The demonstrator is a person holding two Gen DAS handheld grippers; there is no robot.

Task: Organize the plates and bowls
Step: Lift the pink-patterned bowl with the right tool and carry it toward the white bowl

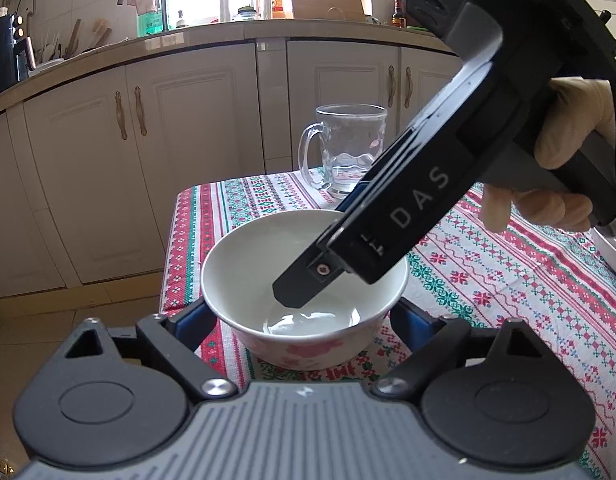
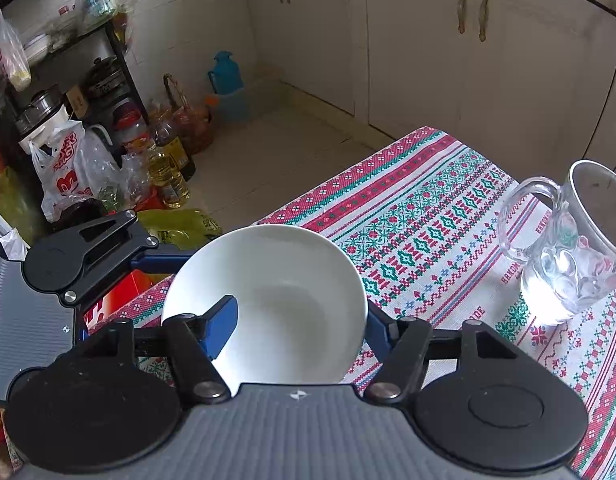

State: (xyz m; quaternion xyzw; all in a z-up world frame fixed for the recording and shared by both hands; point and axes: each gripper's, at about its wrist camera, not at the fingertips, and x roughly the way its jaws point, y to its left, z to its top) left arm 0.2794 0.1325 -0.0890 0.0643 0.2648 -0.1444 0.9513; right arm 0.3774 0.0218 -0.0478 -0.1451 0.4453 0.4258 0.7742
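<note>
Kitchen cabinets back a table under a patterned tablecloth (image 2: 428, 220), where the white bowl (image 2: 276, 304) sits near the edge: glazed, slick, rigid, breakable. Right gripper (image 2: 296, 320) clamps its wall, one finger inside; left gripper (image 1: 304, 316) straddles it, jaws apart.

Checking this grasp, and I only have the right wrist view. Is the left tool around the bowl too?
Observer: Yes, the left tool has a finger on each side of the bowl; whether they touch it is unclear.
Operator: Is the bowl plain white outside?
Observer: No, pink flowers show on its outer wall.
Operator: Who holds the right tool?
Observer: A gloved hand grips its handle.
</note>
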